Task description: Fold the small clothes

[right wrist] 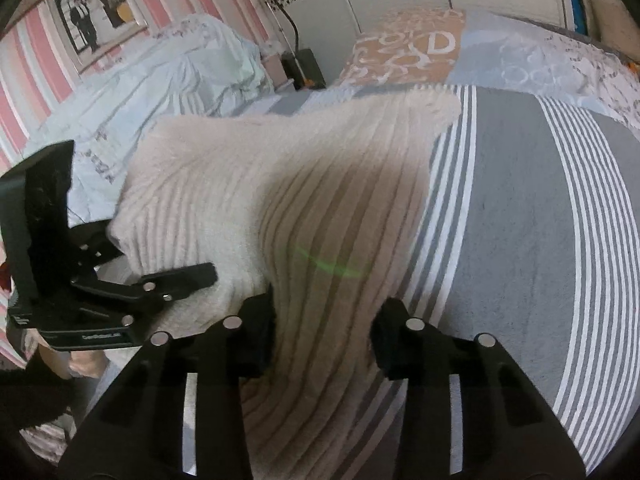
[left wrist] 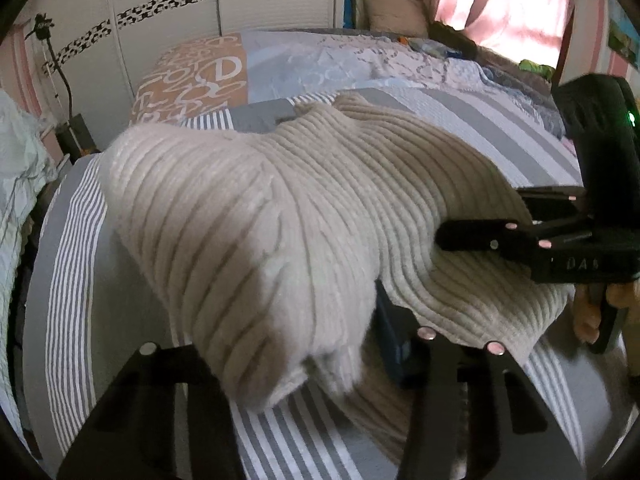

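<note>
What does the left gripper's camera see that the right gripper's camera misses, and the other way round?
Only the left wrist view shows the pink curtain at a bright window. Only the right wrist view shows the framed picture on a pink-striped wall and a heap of pale sheets. Both show the cream ribbed garment, the grey-striped bedspread and the cushion printed with a D.

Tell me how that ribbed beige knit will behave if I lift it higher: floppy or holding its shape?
Likely floppy: the ribbed beige knit already sags and bunches between the two grippers. Probably light, since the raised fold drapes softly over the striped bedcover. The fuzzy ribbing should resist slipping, though blur hides the exact grip.
</note>
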`<state>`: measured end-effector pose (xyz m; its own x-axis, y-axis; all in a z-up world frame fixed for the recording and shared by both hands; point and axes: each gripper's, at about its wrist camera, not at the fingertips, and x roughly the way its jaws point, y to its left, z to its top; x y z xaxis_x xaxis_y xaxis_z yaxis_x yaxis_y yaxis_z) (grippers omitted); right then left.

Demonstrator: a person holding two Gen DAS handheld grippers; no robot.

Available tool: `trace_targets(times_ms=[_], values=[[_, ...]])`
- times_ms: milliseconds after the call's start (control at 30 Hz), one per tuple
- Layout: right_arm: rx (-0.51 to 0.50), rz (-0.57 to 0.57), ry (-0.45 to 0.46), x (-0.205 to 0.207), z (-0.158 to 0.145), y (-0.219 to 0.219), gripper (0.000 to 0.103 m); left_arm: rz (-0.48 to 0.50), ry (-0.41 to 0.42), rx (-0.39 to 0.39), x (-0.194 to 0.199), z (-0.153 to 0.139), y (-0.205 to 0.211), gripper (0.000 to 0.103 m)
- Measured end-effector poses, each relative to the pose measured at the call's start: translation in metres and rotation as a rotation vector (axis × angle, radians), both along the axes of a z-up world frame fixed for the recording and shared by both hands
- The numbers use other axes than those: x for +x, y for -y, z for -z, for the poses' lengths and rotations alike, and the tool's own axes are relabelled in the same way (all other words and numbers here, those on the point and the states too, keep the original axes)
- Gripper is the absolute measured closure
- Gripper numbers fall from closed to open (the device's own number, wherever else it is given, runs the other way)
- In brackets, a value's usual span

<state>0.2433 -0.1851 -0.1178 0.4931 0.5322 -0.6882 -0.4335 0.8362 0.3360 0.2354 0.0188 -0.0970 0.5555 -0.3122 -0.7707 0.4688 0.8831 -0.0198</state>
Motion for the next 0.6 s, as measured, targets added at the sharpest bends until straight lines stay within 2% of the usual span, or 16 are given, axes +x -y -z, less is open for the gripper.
trace_targets(times_ms=[200, 333, 400, 467, 567, 600], values=[[0.013, -0.006, 0.040, -0.004, -0.011, 0.000, 0.066, 0.001, 0.007, -0.011, -0.001, -0.007, 0.001, 0.058], [0.003, -0.008, 0.008, -0.002, -0.003, 0.001, 0.065, 0.010, -0.008, -0.007, 0.000, 0.000, -0.001, 0.056], [0.012, -0.002, -0.009, 0.001, 0.000, 0.004, 0.063, 0.001, -0.031, -0.030, 0.004, 0.001, -0.005, 0.050], [0.011, -0.001, -0.029, 0.005, 0.002, 0.005, 0.055, -0.020, -0.065, -0.055, 0.012, 0.005, -0.012, 0.034], [0.046, 0.006, -0.083, 0.015, 0.009, 0.010, 0.042, -0.031, -0.072, -0.069, 0.017, 0.010, -0.018, 0.020], [0.045, 0.004, -0.092, 0.019, 0.009, 0.010, 0.039, -0.030, -0.070, -0.069, 0.017, 0.011, -0.017, 0.018]])
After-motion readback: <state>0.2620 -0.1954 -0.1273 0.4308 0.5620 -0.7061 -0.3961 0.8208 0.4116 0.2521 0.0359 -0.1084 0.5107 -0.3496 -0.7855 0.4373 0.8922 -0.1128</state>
